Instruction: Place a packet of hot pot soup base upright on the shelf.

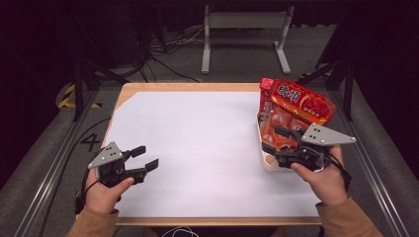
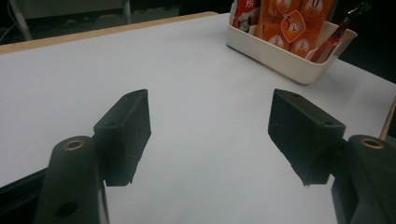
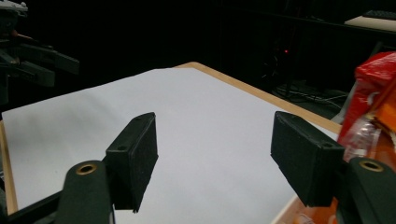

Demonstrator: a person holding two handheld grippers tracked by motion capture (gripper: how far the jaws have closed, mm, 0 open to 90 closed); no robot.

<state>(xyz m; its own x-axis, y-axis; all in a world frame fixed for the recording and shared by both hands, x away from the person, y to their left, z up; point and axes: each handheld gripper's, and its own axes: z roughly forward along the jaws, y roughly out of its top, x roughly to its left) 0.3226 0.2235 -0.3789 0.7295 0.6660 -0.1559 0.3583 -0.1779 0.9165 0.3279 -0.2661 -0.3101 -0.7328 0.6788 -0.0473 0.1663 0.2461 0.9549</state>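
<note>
Right hand-held gripper released, jaws wide and empty, hovering over the near end of the white bin at the worktop's right edge; snack packets stand in the bin, which runs lengthwise away from the person. Left hand-held gripper also released and empty, low over bare white worktop, well apart from the bin. Judged: the right hand is nearer by far, packets lying just ahead of its jaws.
</note>
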